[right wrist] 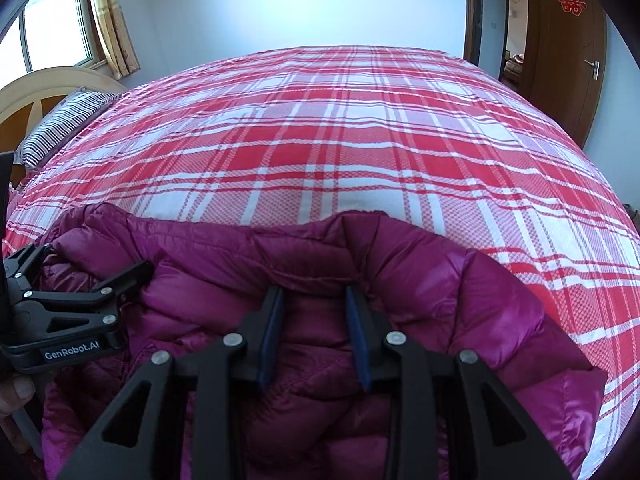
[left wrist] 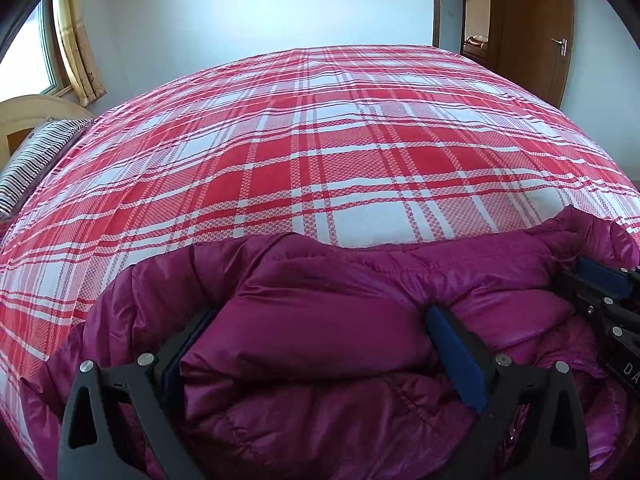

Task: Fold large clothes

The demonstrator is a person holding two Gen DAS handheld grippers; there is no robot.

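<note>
Right gripper [right wrist: 314,320]: your jaws stand narrow, with a ridge of the jacket [right wrist: 224,280] bunched between the blue pads [right wrist: 360,344]. The padding rises into the gap and the pads look pressed on it, so you have a pinch of shell and fill.

Left gripper [left wrist: 320,344]: your jaws stand wide, with a fat puffed fold of the jacket [left wrist: 320,320] filling the space between them. The right pad [left wrist: 456,356] bites the fabric; the left side is buried against it. From the right wrist view the left gripper [right wrist: 96,264] straddles a seam. You seem to hold the bulk, but you cannot tell how firmly.

Jacket: it lies crumpled at the near edge of the bed [right wrist: 360,140], a shiny magenta padded coat, its far hem curving over the plaid sheet. Folding looks barely begun.

Slip risk: the shell is slick and the fill springs back. If you lift fast, the wide left hold may squeeze out.

Uneven lift: your two holds sit near each other on one heap. Pulling them apart could drag a hidden layer and twist the fold.

Sheet: snagging the plaid sheet would ruck it under the coat.

Far side: a striped pillow [left wrist: 36,156] lies well apart by the headboard, and a door [left wrist: 532,28] stands beyond.
</note>
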